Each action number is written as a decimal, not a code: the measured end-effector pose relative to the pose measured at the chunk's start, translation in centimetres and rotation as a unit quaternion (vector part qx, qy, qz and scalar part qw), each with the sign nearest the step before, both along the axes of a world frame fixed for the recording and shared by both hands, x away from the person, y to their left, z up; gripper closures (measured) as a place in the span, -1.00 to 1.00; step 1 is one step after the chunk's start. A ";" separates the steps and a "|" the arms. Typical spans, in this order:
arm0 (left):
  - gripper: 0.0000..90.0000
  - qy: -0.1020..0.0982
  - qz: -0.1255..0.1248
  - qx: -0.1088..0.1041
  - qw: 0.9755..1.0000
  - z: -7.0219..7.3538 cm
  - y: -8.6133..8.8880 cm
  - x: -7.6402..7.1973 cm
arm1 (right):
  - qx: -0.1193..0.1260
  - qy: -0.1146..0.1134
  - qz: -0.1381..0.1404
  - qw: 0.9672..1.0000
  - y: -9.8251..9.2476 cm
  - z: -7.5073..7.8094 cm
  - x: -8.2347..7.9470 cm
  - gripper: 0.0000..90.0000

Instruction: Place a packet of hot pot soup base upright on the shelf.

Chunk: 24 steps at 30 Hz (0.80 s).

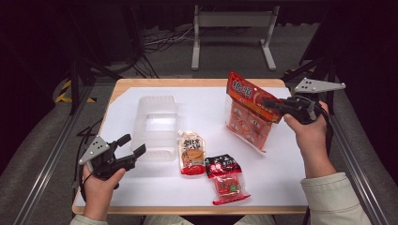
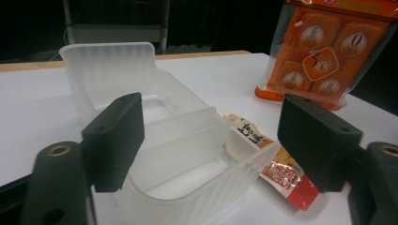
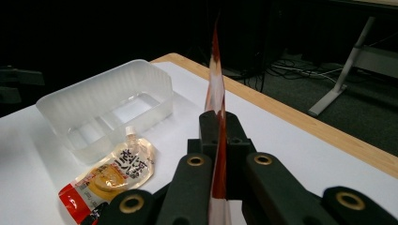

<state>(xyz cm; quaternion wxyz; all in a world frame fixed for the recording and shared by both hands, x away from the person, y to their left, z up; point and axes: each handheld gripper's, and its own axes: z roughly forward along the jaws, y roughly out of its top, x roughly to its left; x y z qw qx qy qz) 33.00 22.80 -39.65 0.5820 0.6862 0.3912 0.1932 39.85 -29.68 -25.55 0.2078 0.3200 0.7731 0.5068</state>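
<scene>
To the right of the clear plastic bin (image 1: 155, 126), the right gripper (image 1: 274, 105) holds the large orange snack bag (image 1: 248, 112) by its top edge. Its 2 jaws are fully closed on the bag's flat seal, which the right gripper view shows as a thin red strip (image 3: 217, 93) standing upright between the pads. The bag hangs clear of the white table cover (image 1: 281, 164), tilted, with its lower end toward the bin.

At the near left corner of the bin, the left gripper (image 1: 131, 145) hovers with its jaws wide apart and nothing between them. In the left gripper view, the 2 black pads (image 2: 115, 140) frame the bin's near end (image 2: 187, 178), which is divided by an inner wall.

Just right of the bin's near end lies a yellow spouted pouch (image 1: 191, 152), flat on the cover, touching or almost touching the bin wall. A dark red packet (image 1: 227, 178) lies further from the bin, beside the pouch on its right and nearer the table's front edge.
</scene>
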 end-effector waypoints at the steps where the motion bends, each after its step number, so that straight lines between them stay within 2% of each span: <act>1: -0.54 0.000 0.000 0.000 1.000 0.0 0.0 0.0 | 0.000 0.000 0.000 1.000 0.0 0.0 0.0 1.00; 2: -0.58 0.003 0.000 0.005 1.000 0.0 -0.2 0.1 | 0.001 0.000 0.000 1.000 -0.1 0.2 -0.1 1.00; 3: -0.59 0.015 -0.006 -0.002 1.000 -0.1 -0.4 0.2 | 0.001 -0.001 -0.001 1.000 -0.1 0.3 -0.1 1.00; 4: -0.61 0.015 -0.006 -0.002 1.000 -0.1 -0.4 0.2 | 0.001 -0.001 -0.001 1.000 -0.1 0.3 -0.1 1.00; 5: -0.61 0.031 -0.011 -0.006 0.999 -0.1 -0.5 0.3 | 0.001 -0.003 -0.001 1.000 -0.2 0.4 -0.2 1.00; 7: -0.57 0.030 -0.017 -0.007 0.999 -0.1 -0.5 0.3 | 0.002 -0.004 0.000 1.000 -0.3 0.7 -0.2 1.00; 9: -0.58 0.024 -0.026 0.001 0.999 0.1 -0.8 0.4 | 0.004 -0.007 0.002 1.000 -0.3 1.0 -0.3 1.00; 13: -0.67 0.020 -0.037 0.011 0.999 0.6 -1.6 0.7 | 0.004 -0.012 0.013 1.000 0.0 1.8 -0.6 1.00; 16: -0.71 0.023 -0.047 0.008 0.999 1.0 -2.1 1.0 | 0.004 -0.013 0.023 1.000 0.3 2.5 -0.9 1.00; 17: -0.69 0.031 -0.053 0.006 0.998 1.1 -2.3 1.0 | 0.005 -0.014 0.027 1.000 0.5 2.7 -1.0 1.00; 18: -0.64 0.024 -0.068 0.006 0.997 1.1 -2.5 1.1 | 0.005 -0.014 0.030 0.999 0.6 2.8 -1.1 1.00; 21: -0.72 0.023 -0.094 0.016 0.995 1.4 -3.6 1.5 | 0.007 -0.014 0.045 0.999 1.2 3.5 -1.3 1.00; 24: -0.79 0.017 -0.101 0.019 0.995 1.8 -4.5 1.9 | 0.005 -0.018 0.056 0.998 1.9 4.1 -1.6 1.00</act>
